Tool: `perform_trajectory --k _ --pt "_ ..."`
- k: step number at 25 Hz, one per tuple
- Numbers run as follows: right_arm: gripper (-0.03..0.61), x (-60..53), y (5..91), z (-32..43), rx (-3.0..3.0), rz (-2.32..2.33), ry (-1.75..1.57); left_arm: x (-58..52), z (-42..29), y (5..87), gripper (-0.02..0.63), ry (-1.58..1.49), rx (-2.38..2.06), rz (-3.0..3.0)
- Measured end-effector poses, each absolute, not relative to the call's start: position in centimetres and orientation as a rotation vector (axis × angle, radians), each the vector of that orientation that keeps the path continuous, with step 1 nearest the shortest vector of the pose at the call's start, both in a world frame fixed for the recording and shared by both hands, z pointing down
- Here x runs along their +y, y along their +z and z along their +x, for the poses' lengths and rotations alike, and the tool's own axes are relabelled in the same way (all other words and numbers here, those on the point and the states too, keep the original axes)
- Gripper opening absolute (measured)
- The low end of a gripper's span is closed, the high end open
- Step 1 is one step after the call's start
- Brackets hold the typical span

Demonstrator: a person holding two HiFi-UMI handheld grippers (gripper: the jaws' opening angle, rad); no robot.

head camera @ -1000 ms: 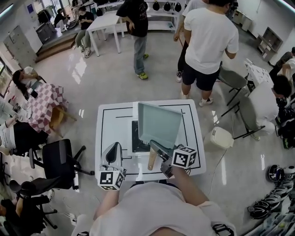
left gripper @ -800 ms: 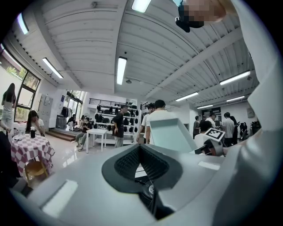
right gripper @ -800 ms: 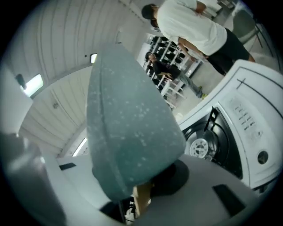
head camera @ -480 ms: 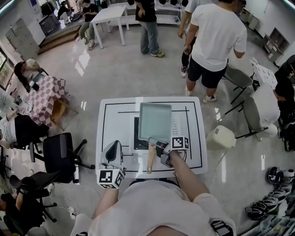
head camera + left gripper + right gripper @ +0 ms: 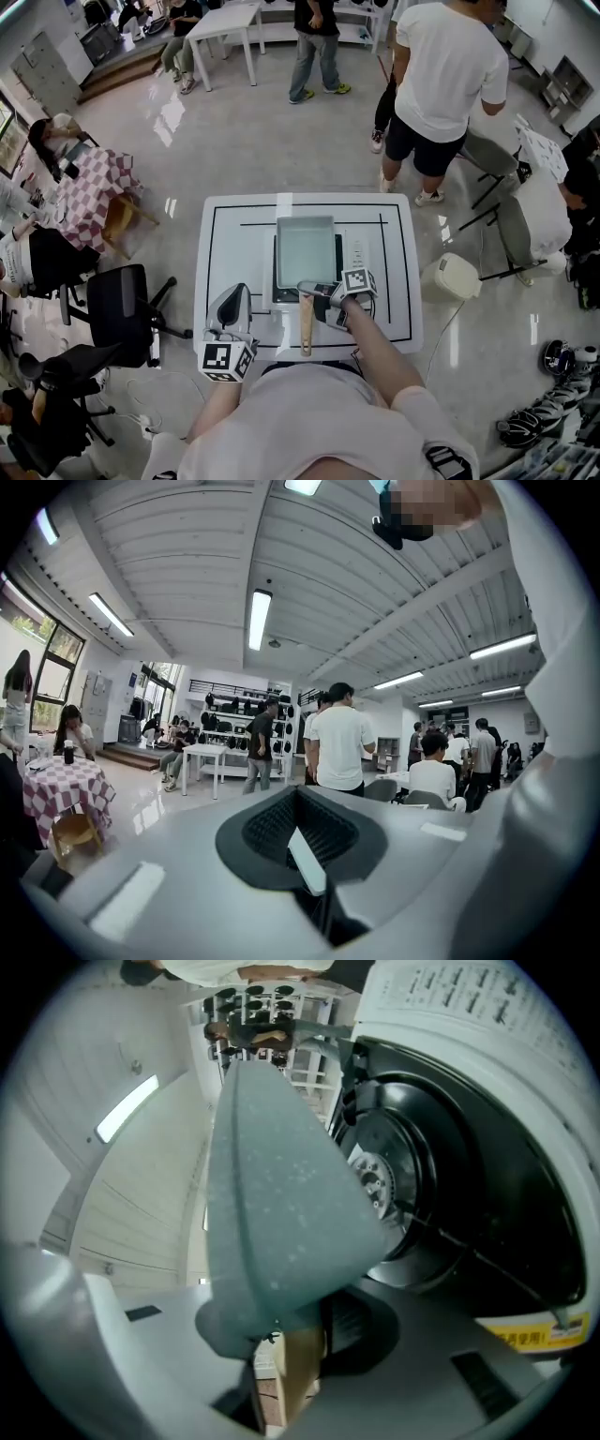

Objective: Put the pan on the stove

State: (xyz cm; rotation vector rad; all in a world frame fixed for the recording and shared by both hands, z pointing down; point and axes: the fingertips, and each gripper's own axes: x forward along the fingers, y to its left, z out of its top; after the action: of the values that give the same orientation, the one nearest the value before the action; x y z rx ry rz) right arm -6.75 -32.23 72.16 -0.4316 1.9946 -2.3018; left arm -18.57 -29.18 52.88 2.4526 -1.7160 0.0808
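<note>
Wooden handle [image 5: 307, 328], clenched in the right hand-held gripper [image 5: 317, 298], is the hold; the rigid grey-green pan [image 5: 306, 249] is likely front-heavy over the stove [image 5: 354, 255].

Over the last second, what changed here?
The grey-green rectangular pan, tilted up a second ago, has come down level over the black portable stove. The right gripper moved forward with it, still clamped on its wooden handle. The left gripper stayed shut at the white table's near edge.
</note>
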Motion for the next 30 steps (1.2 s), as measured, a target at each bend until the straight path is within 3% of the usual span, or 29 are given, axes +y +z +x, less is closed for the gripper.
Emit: perform_trajectory --k 30 --pt "0.127 -32.4 74.5 -5.7 1.839 -0.588 -2.248 -30.3 -16.8 54.1 0.011 0.086 -1.663 2.428"
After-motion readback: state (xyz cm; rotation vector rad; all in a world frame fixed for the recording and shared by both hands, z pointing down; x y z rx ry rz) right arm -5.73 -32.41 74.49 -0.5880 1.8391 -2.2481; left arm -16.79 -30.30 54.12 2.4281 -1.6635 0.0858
